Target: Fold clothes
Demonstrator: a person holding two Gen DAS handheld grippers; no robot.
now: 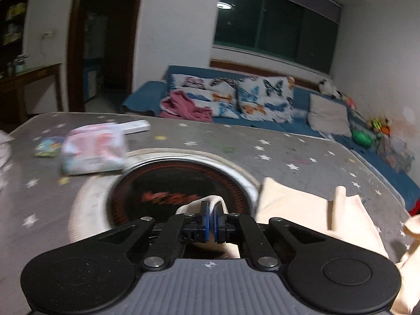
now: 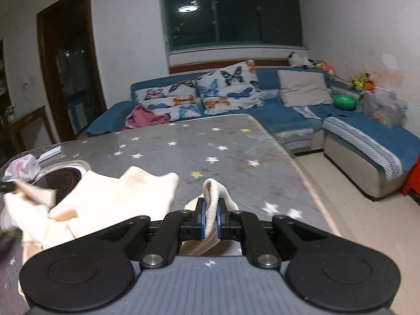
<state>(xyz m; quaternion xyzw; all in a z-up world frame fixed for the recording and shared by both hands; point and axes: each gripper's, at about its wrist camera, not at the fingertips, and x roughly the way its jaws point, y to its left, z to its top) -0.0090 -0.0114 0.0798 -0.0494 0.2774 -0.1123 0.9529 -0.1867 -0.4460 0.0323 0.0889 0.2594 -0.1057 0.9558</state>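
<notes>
Two clamps for me, left hand-held gripper (image 1: 210,216) pinching cream garment (image 2: 118,199) by the round burner (image 1: 183,186), right hand-held gripper (image 2: 210,216) clamped on its other edge over the counter (image 2: 197,147).

My right claw (image 2: 210,216) pinches a fold of the soft cream cloth (image 2: 115,197). The cloth lies bunched on the grey counter with little stars (image 2: 210,141), near a round black cooker (image 2: 63,181).

The pink packet (image 1: 94,152) is motion-blurred, and the cream garment (image 1: 315,215) runs off the frame's right edge.
</notes>
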